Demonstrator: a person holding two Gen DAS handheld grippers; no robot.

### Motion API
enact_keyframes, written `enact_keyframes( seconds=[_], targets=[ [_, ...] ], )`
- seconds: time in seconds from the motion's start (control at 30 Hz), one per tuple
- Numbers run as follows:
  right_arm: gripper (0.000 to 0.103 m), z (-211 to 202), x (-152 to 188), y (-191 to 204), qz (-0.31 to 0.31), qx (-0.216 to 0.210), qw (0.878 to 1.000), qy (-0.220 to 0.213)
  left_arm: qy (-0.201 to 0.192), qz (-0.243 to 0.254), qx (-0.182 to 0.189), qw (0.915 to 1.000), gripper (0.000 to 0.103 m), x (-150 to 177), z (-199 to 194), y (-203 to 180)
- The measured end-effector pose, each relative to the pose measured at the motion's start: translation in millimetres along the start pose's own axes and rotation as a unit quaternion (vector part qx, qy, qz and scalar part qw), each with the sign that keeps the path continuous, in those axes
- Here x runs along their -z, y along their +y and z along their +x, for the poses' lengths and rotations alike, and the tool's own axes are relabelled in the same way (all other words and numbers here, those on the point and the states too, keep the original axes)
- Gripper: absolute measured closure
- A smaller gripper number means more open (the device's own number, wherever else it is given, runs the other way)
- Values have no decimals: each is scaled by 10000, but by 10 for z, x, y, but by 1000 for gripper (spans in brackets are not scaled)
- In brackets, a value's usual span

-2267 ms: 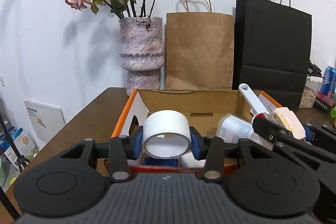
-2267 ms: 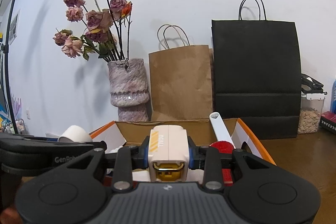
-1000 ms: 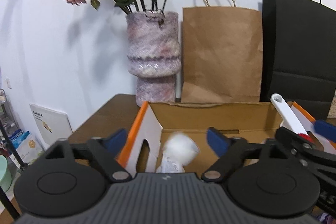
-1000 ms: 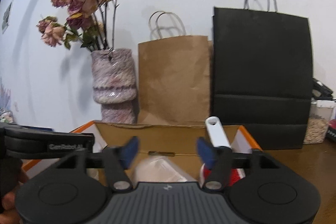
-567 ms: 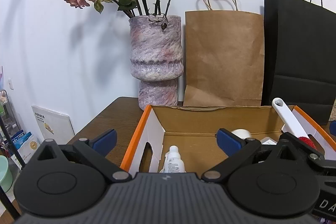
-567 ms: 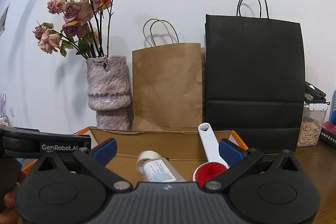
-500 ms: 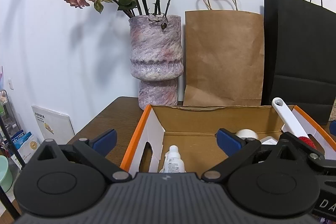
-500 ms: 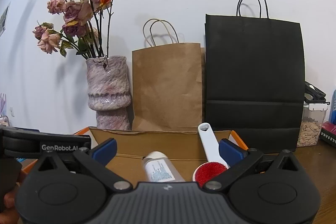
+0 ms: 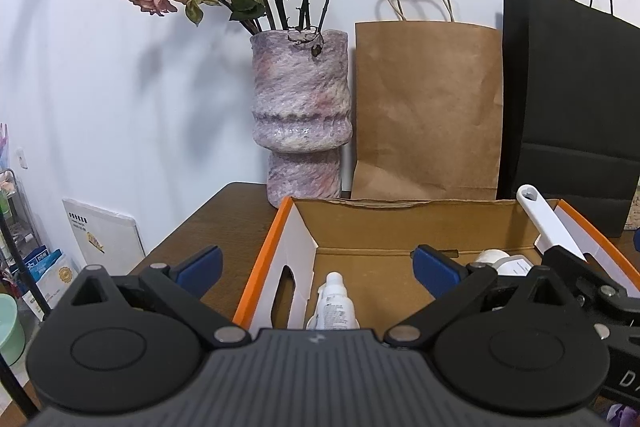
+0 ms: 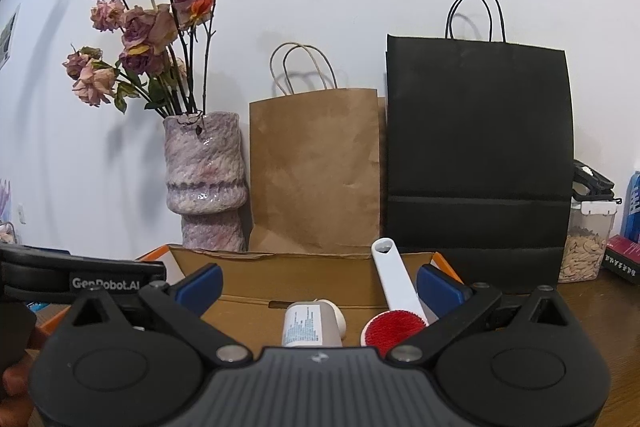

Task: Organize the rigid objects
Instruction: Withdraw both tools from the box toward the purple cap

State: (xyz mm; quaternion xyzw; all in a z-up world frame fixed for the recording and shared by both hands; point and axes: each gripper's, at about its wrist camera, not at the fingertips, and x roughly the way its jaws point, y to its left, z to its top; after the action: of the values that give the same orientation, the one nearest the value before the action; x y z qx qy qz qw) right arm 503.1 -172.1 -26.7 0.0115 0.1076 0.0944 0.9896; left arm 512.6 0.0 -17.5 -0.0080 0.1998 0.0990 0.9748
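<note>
Orange-edged cardboard box [image 9: 260, 267] sits on the wooden surface [image 9: 208, 223], just ahead of both tongs. Inside it, a white bottle [image 9: 332, 303] lies between the left tongs' [image 9: 316, 263] wide-spread, empty pads. A labelled bottle [image 10: 308, 323] and a red-headed brush with a white handle [image 10: 394, 287] lie between the right tongs' [image 10: 320, 279] equally wide, empty pads. Beyond stand a vase [image 9: 300, 115] and two paper bags [image 9: 428, 107].
</note>
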Motion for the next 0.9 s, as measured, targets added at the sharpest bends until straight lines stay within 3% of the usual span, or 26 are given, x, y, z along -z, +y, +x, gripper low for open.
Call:
enact_keyframes(
  seconds=[0.9],
  targets=[
    [0,-724,137,-272,-189,298,9994,31,-29,60,50,10000,0,288,-612,104]
  ],
)
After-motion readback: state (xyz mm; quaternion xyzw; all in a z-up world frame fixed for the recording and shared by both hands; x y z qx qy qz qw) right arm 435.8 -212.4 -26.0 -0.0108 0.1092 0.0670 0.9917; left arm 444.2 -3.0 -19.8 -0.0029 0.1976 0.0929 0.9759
